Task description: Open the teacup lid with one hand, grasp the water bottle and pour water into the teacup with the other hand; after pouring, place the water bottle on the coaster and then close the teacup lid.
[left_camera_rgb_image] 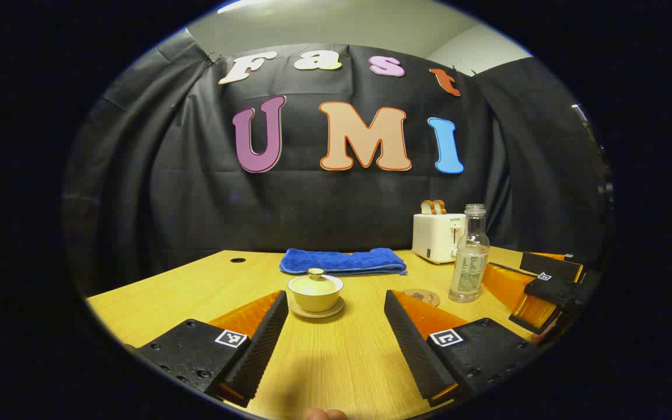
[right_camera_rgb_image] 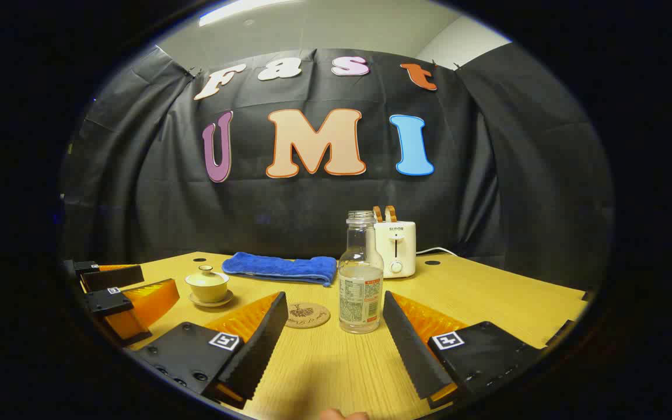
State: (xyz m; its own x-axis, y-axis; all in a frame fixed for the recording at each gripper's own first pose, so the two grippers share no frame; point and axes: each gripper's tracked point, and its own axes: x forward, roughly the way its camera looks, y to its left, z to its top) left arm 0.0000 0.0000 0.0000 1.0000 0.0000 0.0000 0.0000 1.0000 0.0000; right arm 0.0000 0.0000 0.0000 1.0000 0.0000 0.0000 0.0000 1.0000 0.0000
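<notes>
A cream teacup [left_camera_rgb_image: 315,293] with its lid [left_camera_rgb_image: 315,280] on rests on a saucer, straight ahead of my left gripper [left_camera_rgb_image: 336,298], which is open and short of it. The same teacup [right_camera_rgb_image: 207,287] appears left in the right gripper view. A clear, capless water bottle [right_camera_rgb_image: 361,279] stands upright just beyond my right gripper [right_camera_rgb_image: 335,298], which is open with nothing between its fingers. The bottle [left_camera_rgb_image: 469,256] stands right of the cup. A round wooden coaster [right_camera_rgb_image: 307,315] lies left of the bottle, also seen as the coaster [left_camera_rgb_image: 422,297] between cup and bottle.
A folded blue towel [left_camera_rgb_image: 342,261] lies behind the teacup. A white toaster [left_camera_rgb_image: 438,236] holding bread slices stands at the back right. The wooden table [left_camera_rgb_image: 196,286] has a cable hole at its far left. The other gripper [left_camera_rgb_image: 546,286] hovers at the right.
</notes>
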